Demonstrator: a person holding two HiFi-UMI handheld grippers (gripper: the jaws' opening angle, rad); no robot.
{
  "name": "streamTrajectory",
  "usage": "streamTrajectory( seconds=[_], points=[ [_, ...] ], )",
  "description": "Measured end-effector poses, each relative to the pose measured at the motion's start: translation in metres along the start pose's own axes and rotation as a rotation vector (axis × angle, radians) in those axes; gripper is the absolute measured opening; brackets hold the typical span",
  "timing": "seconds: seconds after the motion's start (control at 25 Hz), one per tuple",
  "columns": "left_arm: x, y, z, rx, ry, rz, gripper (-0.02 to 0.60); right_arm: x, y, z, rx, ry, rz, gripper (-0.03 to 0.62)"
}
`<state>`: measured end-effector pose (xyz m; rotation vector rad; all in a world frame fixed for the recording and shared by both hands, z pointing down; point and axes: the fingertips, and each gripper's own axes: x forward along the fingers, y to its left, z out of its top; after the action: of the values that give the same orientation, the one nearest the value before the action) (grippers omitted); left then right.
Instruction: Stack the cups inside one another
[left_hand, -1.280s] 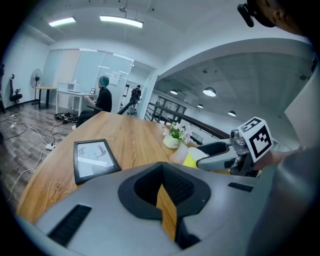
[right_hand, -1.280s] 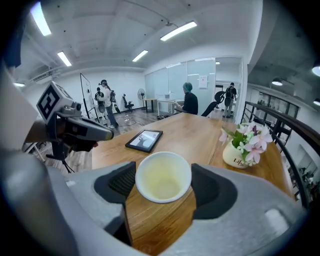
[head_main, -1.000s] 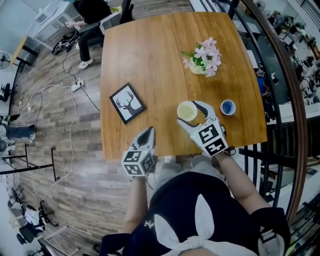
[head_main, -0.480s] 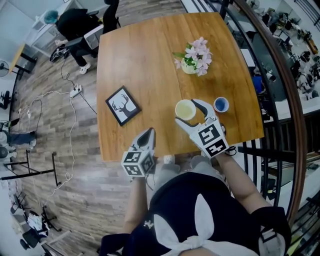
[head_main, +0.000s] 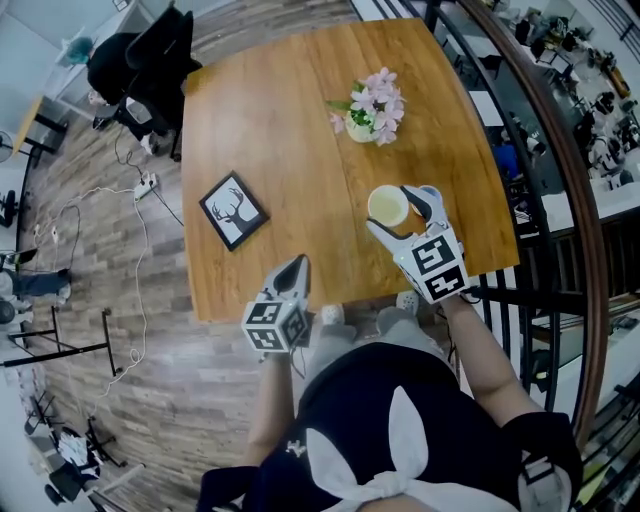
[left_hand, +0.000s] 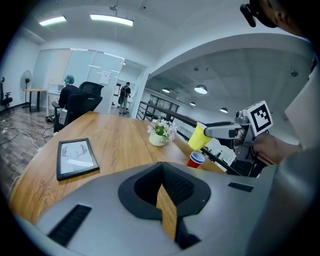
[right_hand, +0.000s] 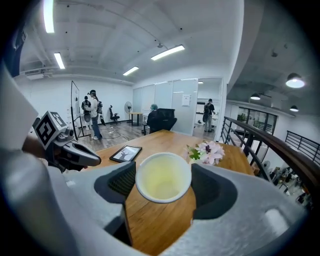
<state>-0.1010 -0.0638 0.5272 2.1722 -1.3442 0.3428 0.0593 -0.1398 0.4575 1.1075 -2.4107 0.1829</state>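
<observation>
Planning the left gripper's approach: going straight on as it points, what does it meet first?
Likely the white pot of pink flowers, across the wooden table; the black-framed deer picture lies left of that line. Depth is unclear.

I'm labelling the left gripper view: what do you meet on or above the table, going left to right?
In order: framed deer picture → flower vase → yellow cup. The red cup is left out, since it sits directly under the yellow cup.
</observation>
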Motion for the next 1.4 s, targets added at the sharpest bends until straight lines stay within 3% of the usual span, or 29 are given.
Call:
streamTrajectory(
  seconds=[0.44,0.68,1.4],
  points=[
    [0.019,-0.027,0.004,0.025,0.005,-0.027,0.017,-0.039,-0.084,-0.027,0.056,0.010,-0.164,0.344],
    [0.029,-0.040,0.008,0.035,0.005,-0.047,0.017,-0.056,-0.107,-0.043,0.093,0.021,-0.211,0.344],
    [0.035,-0.043,0.009,0.009,-0.022,-0.034,0.017,-0.030,-0.110,-0.076,0.132,0.087,-0.141,0.345]
  ],
)
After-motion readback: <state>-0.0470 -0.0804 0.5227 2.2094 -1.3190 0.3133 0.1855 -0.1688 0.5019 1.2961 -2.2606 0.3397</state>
